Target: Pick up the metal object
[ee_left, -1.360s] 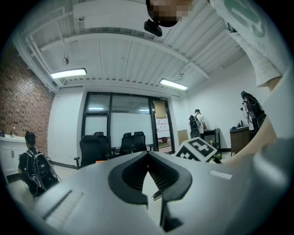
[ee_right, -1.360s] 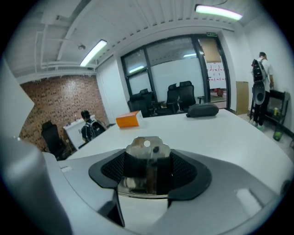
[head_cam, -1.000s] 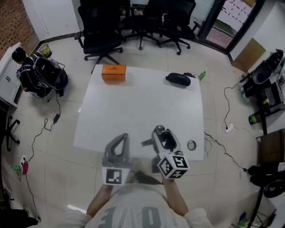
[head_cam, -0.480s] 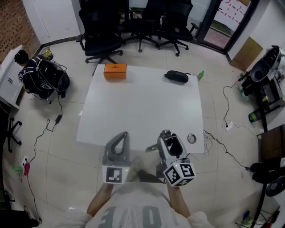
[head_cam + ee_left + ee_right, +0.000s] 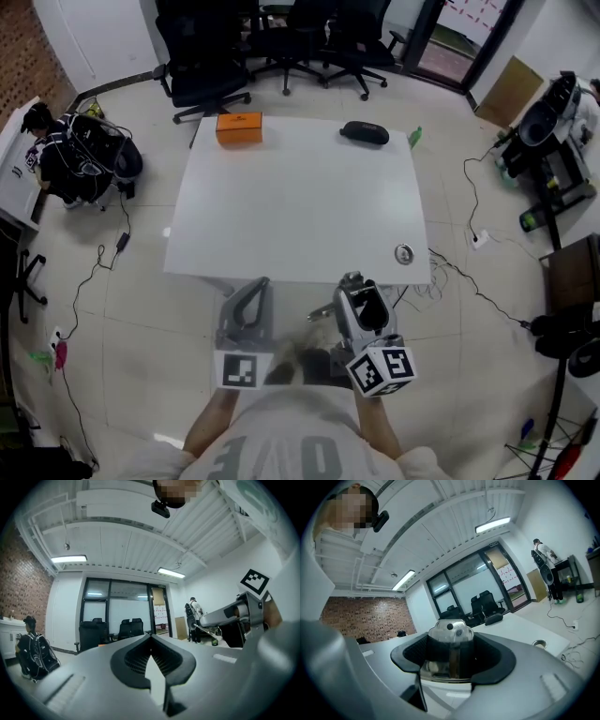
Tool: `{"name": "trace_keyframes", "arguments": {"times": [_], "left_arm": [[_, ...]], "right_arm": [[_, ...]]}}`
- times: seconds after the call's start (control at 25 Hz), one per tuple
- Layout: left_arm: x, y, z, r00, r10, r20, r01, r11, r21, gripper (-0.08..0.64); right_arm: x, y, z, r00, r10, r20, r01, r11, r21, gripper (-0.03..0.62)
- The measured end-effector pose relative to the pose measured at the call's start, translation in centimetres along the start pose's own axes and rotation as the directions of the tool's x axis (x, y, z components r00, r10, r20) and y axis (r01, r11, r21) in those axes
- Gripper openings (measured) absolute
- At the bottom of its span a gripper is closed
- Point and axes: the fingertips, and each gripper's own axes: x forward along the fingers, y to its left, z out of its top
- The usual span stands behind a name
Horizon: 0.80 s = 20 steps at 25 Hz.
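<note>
My right gripper (image 5: 354,289) is shut on the metal object (image 5: 362,307), a small pot-like piece with a domed top (image 5: 451,631) and a handle (image 5: 322,314) jutting left. Its jaws hold it from both sides in the right gripper view, just off the near edge of the white table (image 5: 291,206). A small round metal ring (image 5: 403,253) lies near the table's front right corner and also shows as the ring (image 5: 539,643). My left gripper (image 5: 255,286) hangs beside the right one, shut and empty, its pads (image 5: 140,656) pressed together at the tips.
An orange box (image 5: 238,127), a black case (image 5: 364,132) and a green item (image 5: 414,137) lie along the table's far edge. Black office chairs (image 5: 202,56) stand beyond it. A person with a dark backpack (image 5: 94,155) is at the left, and cables (image 5: 469,281) trail over the floor on the right.
Both grippers have drawn back from over the table's near edge toward the body, the right one still holding the metal object. The ring stays on the table.
</note>
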Motion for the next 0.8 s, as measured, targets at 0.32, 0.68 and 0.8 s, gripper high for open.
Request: {"name": "trace_keyframes", "arguments": {"times": [0.32,0.68,0.8], "left_arm": [[-5.1,-2.8,0.8,0.999,0.040,0.026,-0.040,0.999,0.000,0.002],[-18.8,-11.6,0.0,0.999,0.045,0.013,-0.045,0.999,-0.004,0.002],[-23.7,-16.1,0.4,0.999,0.034,0.002,-0.034,0.999,-0.009,0.002]], "right_arm": [[-6.4,0.5,-0.3,1.000,0.015,0.021,-0.015,1.000,-0.005,0.299],[-23.3,2.7,-4.8,0.998,0.043,0.047,-0.043,0.999,-0.007,0.299],[-29.4,2.3,-6.0,0.999,0.033,0.026,-0.033,0.999,-0.002,0.299]]}}
